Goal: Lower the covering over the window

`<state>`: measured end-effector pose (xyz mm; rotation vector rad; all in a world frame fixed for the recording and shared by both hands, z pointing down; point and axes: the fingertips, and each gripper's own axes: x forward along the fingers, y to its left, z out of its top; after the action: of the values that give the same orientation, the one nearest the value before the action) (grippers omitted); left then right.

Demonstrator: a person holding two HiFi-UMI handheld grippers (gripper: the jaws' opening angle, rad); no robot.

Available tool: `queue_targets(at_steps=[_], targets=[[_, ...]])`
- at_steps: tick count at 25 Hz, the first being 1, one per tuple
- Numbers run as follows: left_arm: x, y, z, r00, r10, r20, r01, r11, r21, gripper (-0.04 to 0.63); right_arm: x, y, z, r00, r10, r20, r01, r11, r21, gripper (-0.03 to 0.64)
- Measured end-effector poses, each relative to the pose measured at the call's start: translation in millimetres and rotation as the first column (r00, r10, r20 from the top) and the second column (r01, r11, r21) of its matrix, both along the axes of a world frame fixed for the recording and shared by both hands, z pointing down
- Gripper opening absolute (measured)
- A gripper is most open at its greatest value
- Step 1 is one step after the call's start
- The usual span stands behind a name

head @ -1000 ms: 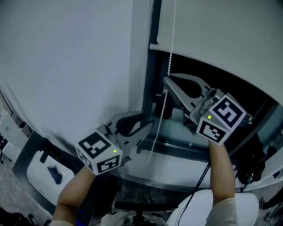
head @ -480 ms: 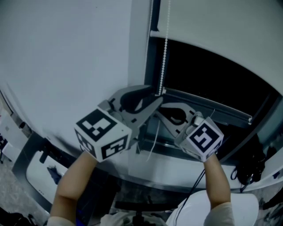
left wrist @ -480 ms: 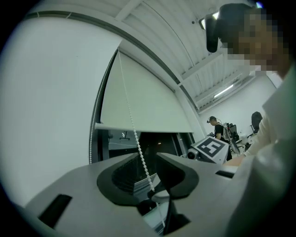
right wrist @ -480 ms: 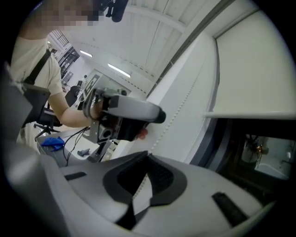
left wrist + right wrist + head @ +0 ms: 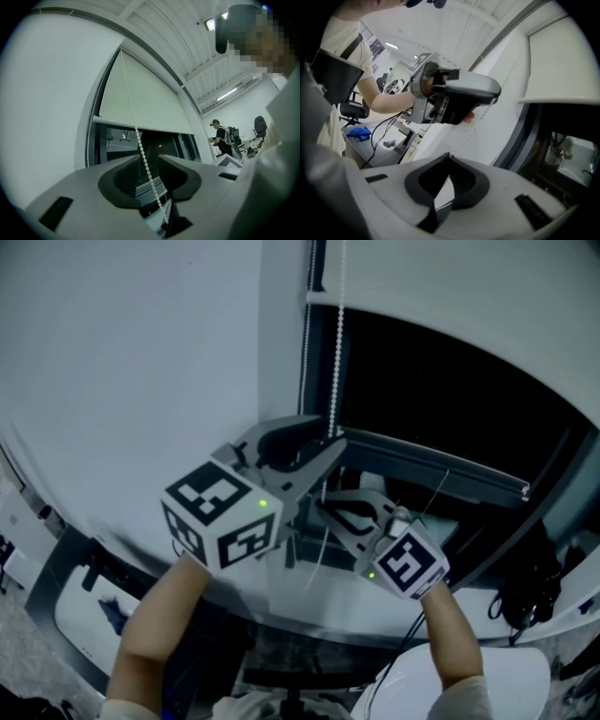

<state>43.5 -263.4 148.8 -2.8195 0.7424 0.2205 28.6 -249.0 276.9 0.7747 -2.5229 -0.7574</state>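
One second on, right claw (image 5: 449, 155) lower, clamped on bead chain (image 5: 473, 129), left claw (image 5: 149, 161) higher, agape around it.

Off-white fabric roller blind (image 5: 450, 277) at 1 o'clock; white bead chain (image 5: 337, 334); black window glass (image 5: 441, 399). Left gripper (image 5: 331, 440), right gripper (image 5: 324, 505): grey bodies, black pads, black-white square-patterned cubes.

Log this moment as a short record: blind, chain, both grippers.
blind: roller blind partly down, dark window glass exposed below its bottom bar
chain: bead chain hangs at the window's left side
left: left gripper higher, jaws apart, chain running between them unclamped
right: right gripper lower, jaws closed on the chain
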Motion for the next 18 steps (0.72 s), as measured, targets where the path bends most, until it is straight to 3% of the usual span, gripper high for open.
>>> queue_targets(at_steps=[6,11,18], targets=[[6,-4,-5,1.0,-0.005,0.003,0.005,1.0,-0.001,0.101,0,4,25,0.999,0.009,-0.046,-0.009,1.0,-0.004,0.008],[4,-14,-6,1.0,-0.017,0.004,0.017,1.0,-0.025,0.101,9,4,58,0.996,0.015,-0.084,-0.021,0.997,-0.068,0.008],[13,-16,10,0.997,-0.023,0.069,0.025,0.999,-0.026,0.089,11,7,84,0.995,0.019,-0.095,-0.029,0.994,-0.108,0.006]])
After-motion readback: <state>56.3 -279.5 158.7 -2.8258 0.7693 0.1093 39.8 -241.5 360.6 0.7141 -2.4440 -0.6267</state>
